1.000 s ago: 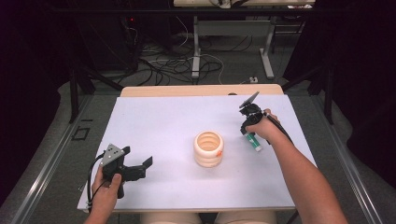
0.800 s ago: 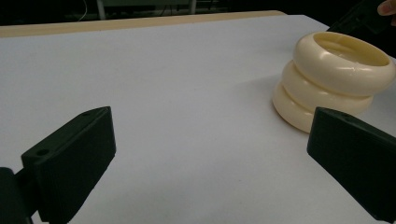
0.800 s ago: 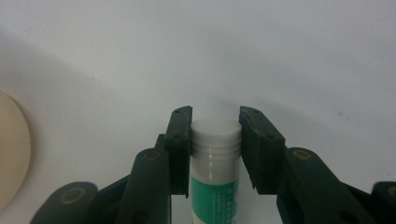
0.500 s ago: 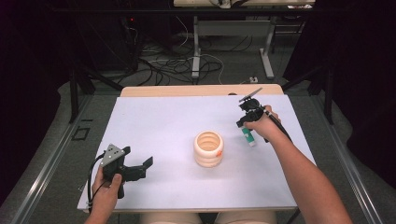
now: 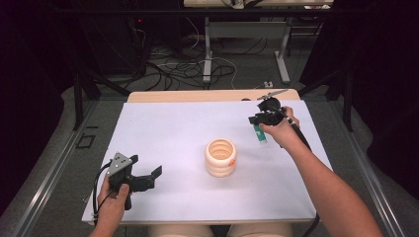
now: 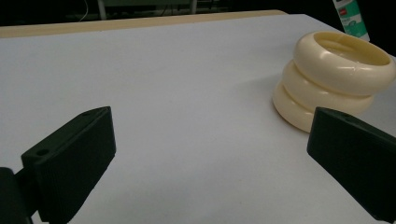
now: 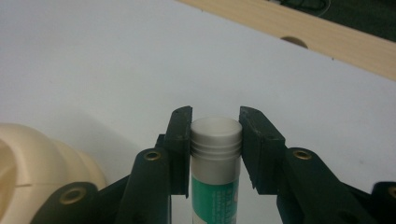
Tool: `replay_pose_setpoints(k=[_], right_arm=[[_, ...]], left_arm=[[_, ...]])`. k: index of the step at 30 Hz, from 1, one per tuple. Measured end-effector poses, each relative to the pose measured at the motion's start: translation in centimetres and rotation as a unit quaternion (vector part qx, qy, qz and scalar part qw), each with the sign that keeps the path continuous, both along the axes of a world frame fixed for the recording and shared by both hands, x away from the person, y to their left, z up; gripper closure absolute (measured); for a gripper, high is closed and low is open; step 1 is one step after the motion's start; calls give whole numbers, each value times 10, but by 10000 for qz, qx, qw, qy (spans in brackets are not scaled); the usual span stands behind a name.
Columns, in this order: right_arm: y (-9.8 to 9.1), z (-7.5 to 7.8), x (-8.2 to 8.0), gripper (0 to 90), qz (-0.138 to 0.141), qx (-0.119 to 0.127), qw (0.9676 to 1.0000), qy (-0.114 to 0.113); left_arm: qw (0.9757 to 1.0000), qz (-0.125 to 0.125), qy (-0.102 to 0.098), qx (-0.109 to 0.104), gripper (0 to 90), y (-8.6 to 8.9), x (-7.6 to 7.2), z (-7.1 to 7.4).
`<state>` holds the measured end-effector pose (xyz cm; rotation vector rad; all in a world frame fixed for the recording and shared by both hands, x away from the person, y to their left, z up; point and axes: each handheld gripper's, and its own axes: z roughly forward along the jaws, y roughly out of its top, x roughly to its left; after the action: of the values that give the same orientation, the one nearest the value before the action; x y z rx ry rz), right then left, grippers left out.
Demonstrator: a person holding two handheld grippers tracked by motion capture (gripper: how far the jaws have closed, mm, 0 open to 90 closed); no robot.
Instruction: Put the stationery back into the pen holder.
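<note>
A cream ribbed holder (image 5: 221,157) that looks like three stacked rings stands mid-table, open at the top; it also sits at the right in the left gripper view (image 6: 334,79) and at the lower left in the right gripper view (image 7: 28,172). My right gripper (image 5: 260,120) hangs above the table behind and to the right of it, shut on a green-and-white tube (image 5: 259,134) near its white cap (image 7: 215,137). The tube (image 6: 350,16) hangs down from the jaws. My left gripper (image 5: 152,176) rests low at the table's front left, jaws wide open (image 6: 212,154) and pointed toward the holder.
The white tabletop (image 5: 173,128) ends in a wooden strip (image 5: 197,95) along its far edge, which also crosses the right gripper view (image 7: 327,37). Beyond it are cables and table legs on the floor (image 5: 207,59). A cable trails from the right hand (image 5: 301,136).
The right gripper has turned in the hand, its top plate tipping flatter, and the tube has risen slightly. The left gripper has not moved.
</note>
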<state>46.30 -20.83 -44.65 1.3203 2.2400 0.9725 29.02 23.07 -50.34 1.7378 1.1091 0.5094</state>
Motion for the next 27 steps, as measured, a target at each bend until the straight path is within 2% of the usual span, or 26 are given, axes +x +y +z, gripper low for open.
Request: replay_pose_setpoints(k=[5, 11, 19, 27], right_arm=[[2, 11, -10, 652, 51, 207, 9994, -281], [6, 25, -25, 652, 194, 460, 9968, -620], [17, 42, -51, 652, 423, 833, 9918, -876], [29, 50, -66, 653, 672, 986, 9875, -1032]], left_arm=[[10000, -5, -2, 7, 11, 0, 0, 0], [10000, -4, -7, 6, 11, 0, 0, 0], [10000, -11, 0, 15, 11, -1, -1, 0], [10000, -22, -19, 43, 11, -1, -1, 1]])
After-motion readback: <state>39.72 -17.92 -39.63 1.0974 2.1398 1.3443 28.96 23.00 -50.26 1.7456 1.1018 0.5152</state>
